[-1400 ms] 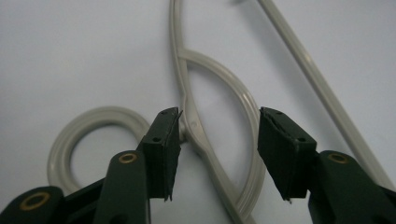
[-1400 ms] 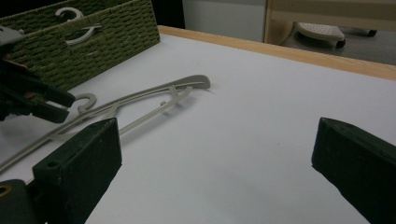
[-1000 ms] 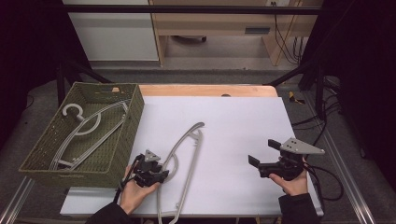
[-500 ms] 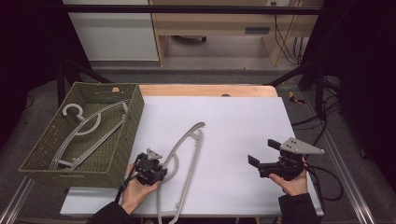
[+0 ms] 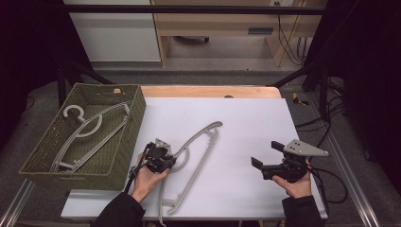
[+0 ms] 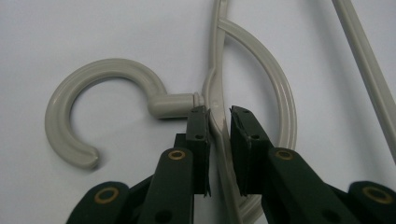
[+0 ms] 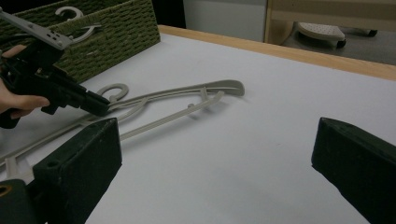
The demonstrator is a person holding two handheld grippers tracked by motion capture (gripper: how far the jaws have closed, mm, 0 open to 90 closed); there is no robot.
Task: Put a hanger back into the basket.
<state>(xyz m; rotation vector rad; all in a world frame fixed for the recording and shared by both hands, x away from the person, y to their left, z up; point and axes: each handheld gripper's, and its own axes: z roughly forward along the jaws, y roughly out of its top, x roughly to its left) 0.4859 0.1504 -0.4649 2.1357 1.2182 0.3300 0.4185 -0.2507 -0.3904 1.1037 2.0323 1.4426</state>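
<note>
A pale grey plastic hanger (image 5: 191, 161) is lying flat on the white desk (image 5: 246, 123), just to the right of the green woven basket (image 5: 135, 118), with its hook end pointing toward the basket and its long arms running away toward the desk's near edge and toward its middle.

The left tool (image 6: 219, 116) is reaching onto the hanger at the neck, right beside where the hook (image 6: 98, 100) joins the body. Its jaws have just been closing, and the hanger's thin rib is sitting between them; the left pad is touching the plastic, while a narrow slit is showing at the right pad, so the tool is nearly pressed onto the neck but not clearly pinching it yet. In the high view the left tool (image 5: 158, 158) is sitting right of the basket's near corner, a hand wrapping its body.

The right tool (image 5: 257, 165) is hovering well to the right of the hanger, above bare desk, its jaws spread wide with nothing between them.

Inside the basket a second grey hanger (image 5: 90, 132) is lying at a slant.
</note>
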